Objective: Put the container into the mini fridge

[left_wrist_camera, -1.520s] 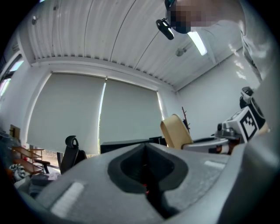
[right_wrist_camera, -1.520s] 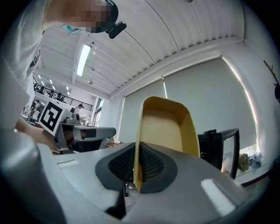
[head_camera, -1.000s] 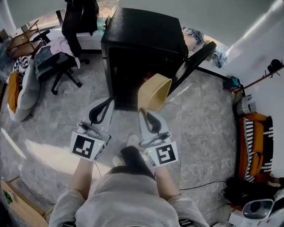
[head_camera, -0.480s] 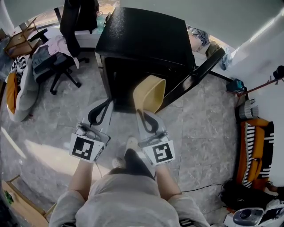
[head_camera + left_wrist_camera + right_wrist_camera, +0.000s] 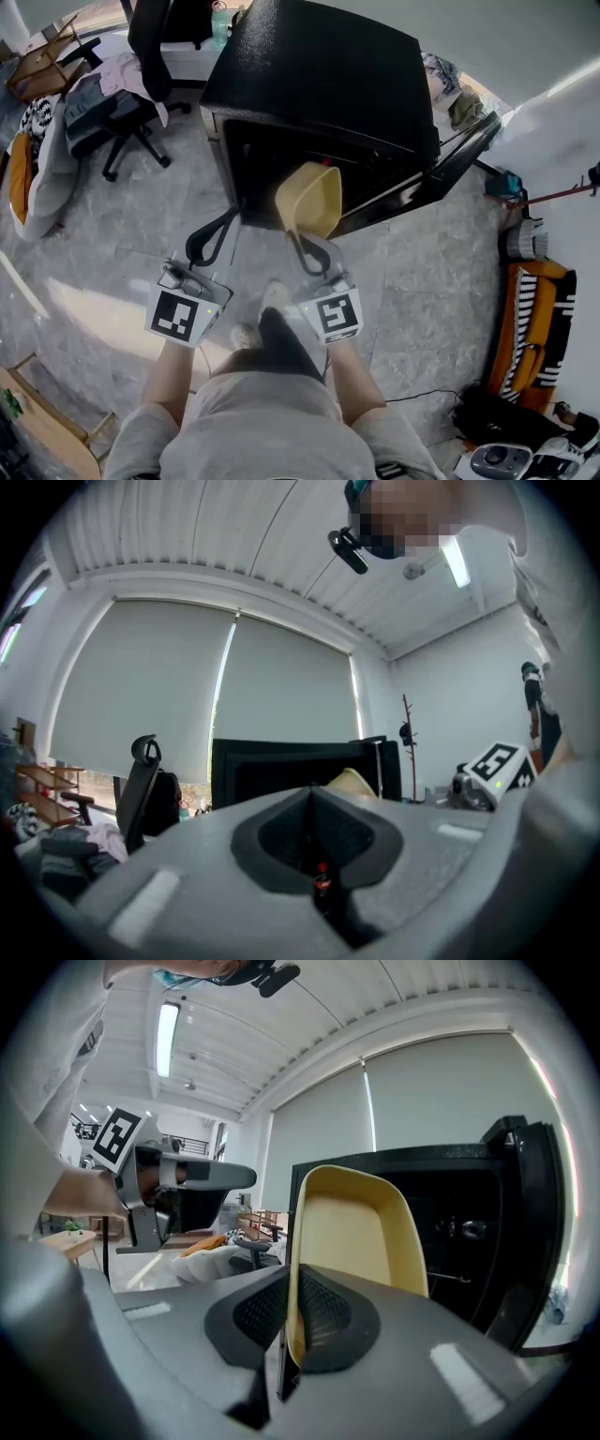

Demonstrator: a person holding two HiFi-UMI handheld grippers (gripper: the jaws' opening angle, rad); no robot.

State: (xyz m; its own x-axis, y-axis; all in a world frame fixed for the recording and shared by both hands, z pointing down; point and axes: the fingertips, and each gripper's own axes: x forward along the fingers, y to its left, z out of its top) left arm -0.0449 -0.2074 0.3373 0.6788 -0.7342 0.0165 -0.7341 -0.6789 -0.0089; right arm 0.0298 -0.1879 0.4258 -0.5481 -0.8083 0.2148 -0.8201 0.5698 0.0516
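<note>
The pale yellow container (image 5: 309,199) hangs tilted on its side, its rim pinched by my right gripper (image 5: 298,240), which is shut on it. Its far end reaches the dark opening of the black mini fridge (image 5: 319,84), whose door (image 5: 455,164) swings open to the right. In the right gripper view the container (image 5: 356,1227) rises from between the pads, with the fridge interior (image 5: 469,1232) behind it. My left gripper (image 5: 223,223) is shut and empty, just left of the container and before the fridge's lower left corner. The left gripper view shows the closed gripper (image 5: 314,827) and the fridge (image 5: 281,771) ahead.
A black office chair (image 5: 141,56) draped with clothes stands left of the fridge, with a cushion (image 5: 33,178) further left. An orange and striped bundle (image 5: 530,319) lies at the right wall. The floor is grey stone tile (image 5: 422,281).
Both grippers and the container have moved forward to the fridge; the container's far end has gone from the open door's side to the fridge's opening. The grip is unchanged.
</note>
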